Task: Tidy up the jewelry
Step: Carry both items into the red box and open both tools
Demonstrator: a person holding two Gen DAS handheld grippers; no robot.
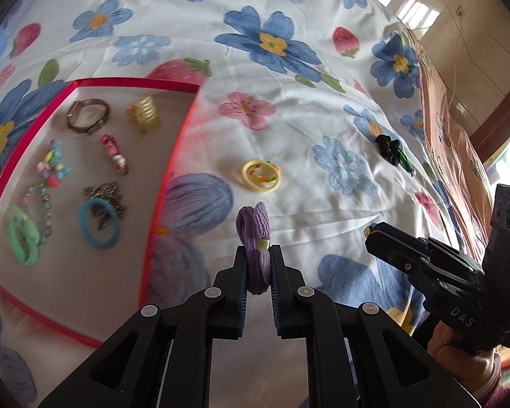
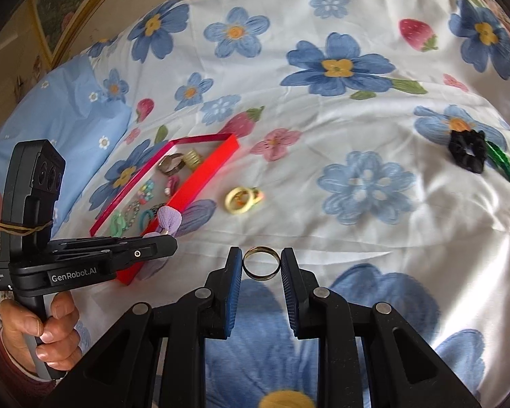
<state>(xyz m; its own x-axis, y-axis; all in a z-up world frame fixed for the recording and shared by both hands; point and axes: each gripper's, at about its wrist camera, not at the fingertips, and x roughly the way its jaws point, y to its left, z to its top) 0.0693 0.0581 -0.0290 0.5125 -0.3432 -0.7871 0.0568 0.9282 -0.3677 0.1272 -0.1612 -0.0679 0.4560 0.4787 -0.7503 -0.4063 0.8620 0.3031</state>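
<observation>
My left gripper (image 1: 259, 255) is shut on a purple hair tie (image 1: 255, 238) and holds it above the bedsheet, just right of the red tray (image 1: 166, 176). It also shows in the right wrist view (image 2: 168, 221). My right gripper (image 2: 261, 258) is shut on a gold ring (image 2: 261, 262), held between the pads above the sheet. The tray holds several pieces: a metal bracelet (image 1: 88, 115), a gold claw clip (image 1: 144, 114), a blue hair tie (image 1: 98, 222), a green hair tie (image 1: 22, 234) and beaded pieces. Yellow rings (image 1: 261, 175) lie on the sheet beyond my left gripper.
A black scrunchie (image 2: 467, 151) and a green clip (image 2: 503, 165) lie on the floral sheet at the right. The right gripper's body (image 1: 425, 265) is at the right in the left wrist view. A blue pillow (image 2: 61, 122) lies far left.
</observation>
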